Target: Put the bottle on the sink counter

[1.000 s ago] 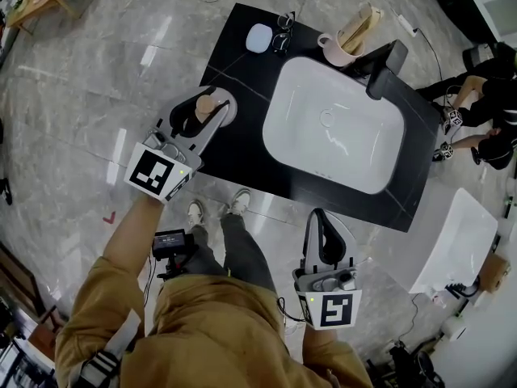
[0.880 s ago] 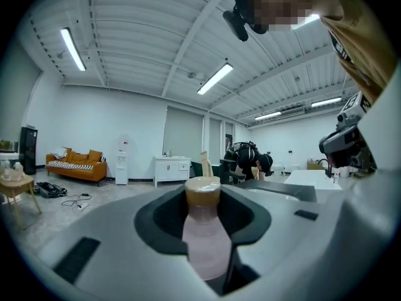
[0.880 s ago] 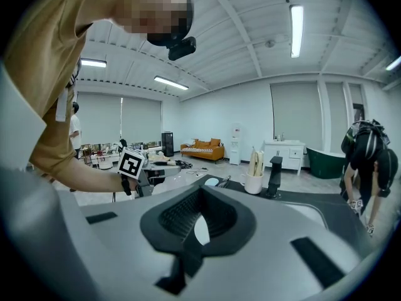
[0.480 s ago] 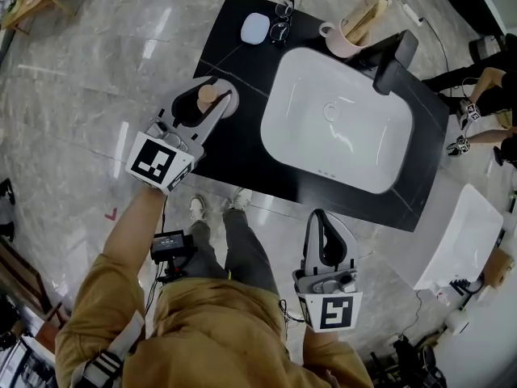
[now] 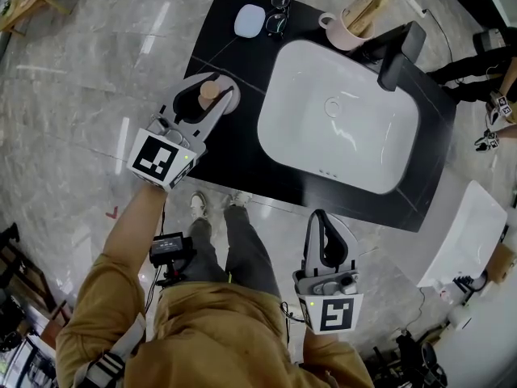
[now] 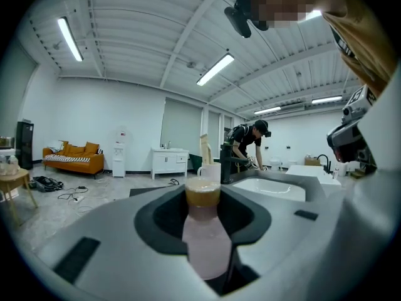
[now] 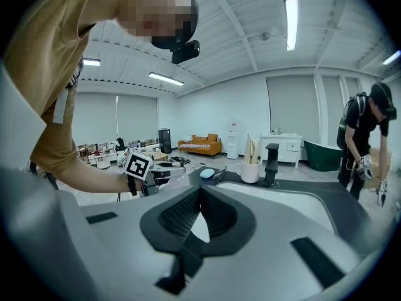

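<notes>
A pale pink bottle with a tan cap stands upright between the jaws of my left gripper, which is shut on it. It hangs over the left part of the black sink counter, left of the white basin. Whether its base touches the counter is hidden. My right gripper is held back over the floor, near the counter's front edge, shut with nothing in it; in the right gripper view its black pads meet.
At the counter's far end lie a pale oval case and glasses. A cup holding tall items and a black faucet stand behind the basin. A second white basin sits at the right. A person bends nearby.
The head view has shifted a little, so the counter sits higher in frame. My left gripper keeps the bottle over the counter's left part. The right gripper has not moved.
</notes>
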The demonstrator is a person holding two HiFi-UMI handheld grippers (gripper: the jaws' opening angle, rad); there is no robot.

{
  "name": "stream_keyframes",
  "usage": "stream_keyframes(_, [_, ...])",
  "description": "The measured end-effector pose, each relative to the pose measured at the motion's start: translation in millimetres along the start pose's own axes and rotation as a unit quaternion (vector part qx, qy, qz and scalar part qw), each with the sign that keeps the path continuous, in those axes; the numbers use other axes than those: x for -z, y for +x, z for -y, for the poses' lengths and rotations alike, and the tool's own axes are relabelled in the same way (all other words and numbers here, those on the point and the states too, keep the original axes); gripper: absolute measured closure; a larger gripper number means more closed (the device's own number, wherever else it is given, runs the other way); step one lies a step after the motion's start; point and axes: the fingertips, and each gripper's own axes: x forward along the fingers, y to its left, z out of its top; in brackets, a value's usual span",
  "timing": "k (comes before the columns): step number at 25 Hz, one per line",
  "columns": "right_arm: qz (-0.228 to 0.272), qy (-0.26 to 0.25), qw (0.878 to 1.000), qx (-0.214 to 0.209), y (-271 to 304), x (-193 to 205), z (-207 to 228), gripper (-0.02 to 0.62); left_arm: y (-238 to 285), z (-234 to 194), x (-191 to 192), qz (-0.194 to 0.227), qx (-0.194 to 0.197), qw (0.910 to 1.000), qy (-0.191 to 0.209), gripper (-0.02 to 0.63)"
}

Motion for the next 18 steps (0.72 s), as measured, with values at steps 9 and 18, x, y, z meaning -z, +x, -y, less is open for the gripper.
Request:
stream_keyframes(9, [-0.016, -0.018, 1.000, -0.012, 1, 16, 6, 0.589, 10, 0, 11, -0.016, -0.002, 0.9998, 0.008, 0.479])
stream_keyframes(18, [-0.020, -0.015, 1.000, -0.016, 6, 19, 10, 0.589, 17, 1, 20, -0.022, -0.002, 0.9997, 0.012, 0.477])
